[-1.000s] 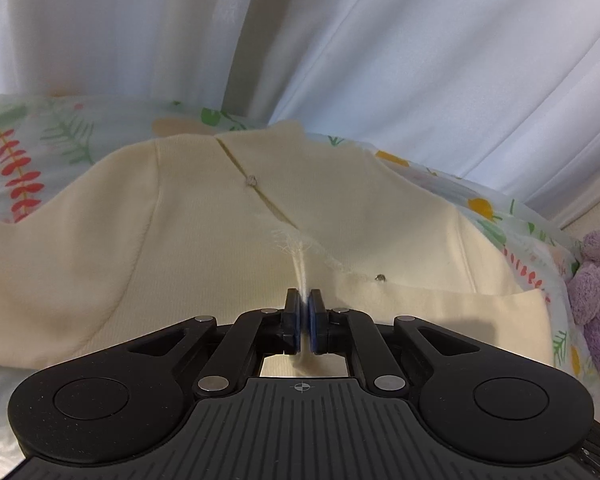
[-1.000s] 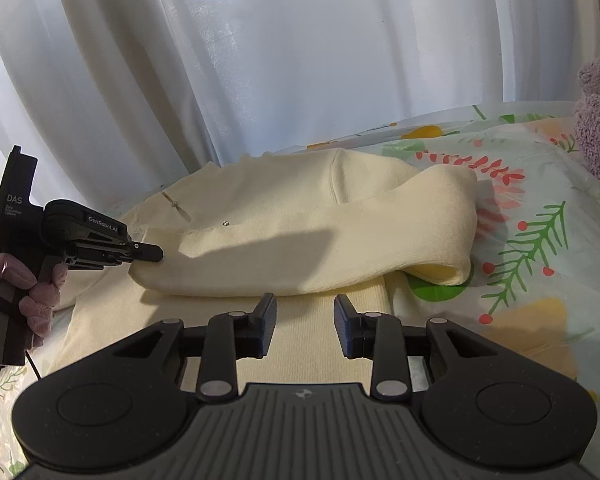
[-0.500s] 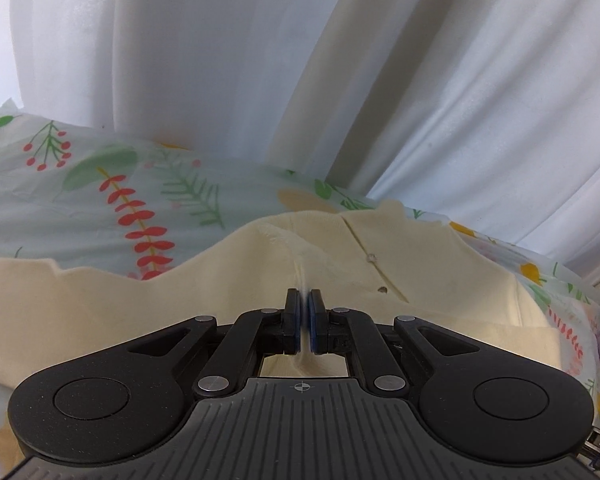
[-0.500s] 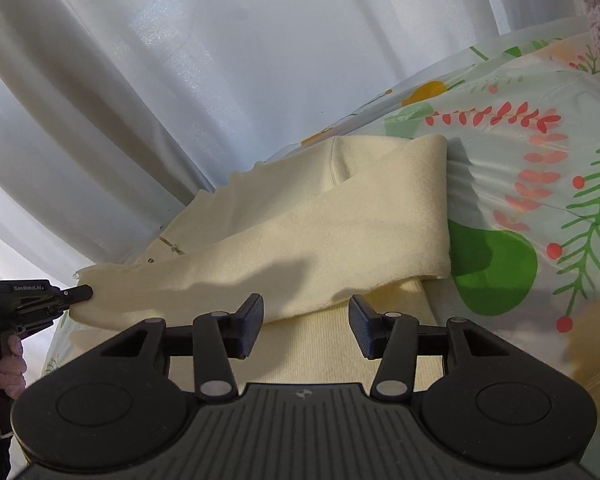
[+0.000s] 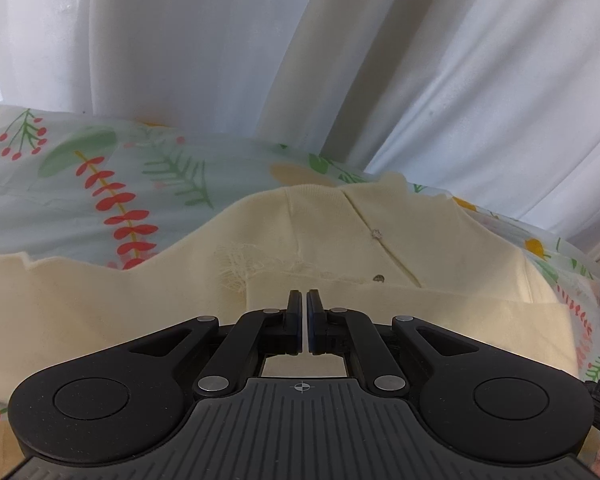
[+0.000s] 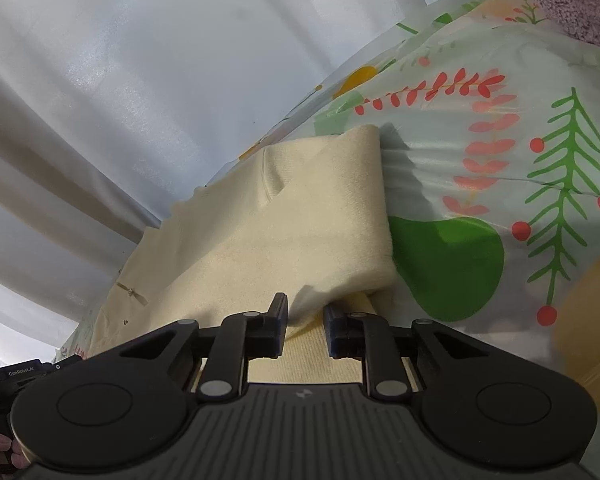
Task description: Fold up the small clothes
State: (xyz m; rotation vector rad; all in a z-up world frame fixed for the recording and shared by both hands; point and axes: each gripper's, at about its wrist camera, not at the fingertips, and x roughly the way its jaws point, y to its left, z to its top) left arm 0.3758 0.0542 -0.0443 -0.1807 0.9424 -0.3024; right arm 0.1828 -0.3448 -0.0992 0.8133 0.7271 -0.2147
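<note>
Left wrist view: my left gripper [image 5: 304, 316] is nearly closed with a thin empty gap, above the cream knit cardigan [image 5: 380, 248] on the floral bedsheet [image 5: 100, 184].

Right wrist view: my right gripper [image 6: 305, 330] is half-open around the folded sleeve's edge [image 6: 304, 300]. Mid-fold, I judge; next, pinch it.

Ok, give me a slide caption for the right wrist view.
Right tongs open around a fold edge of the cream sweater on the floral sheet.
</note>
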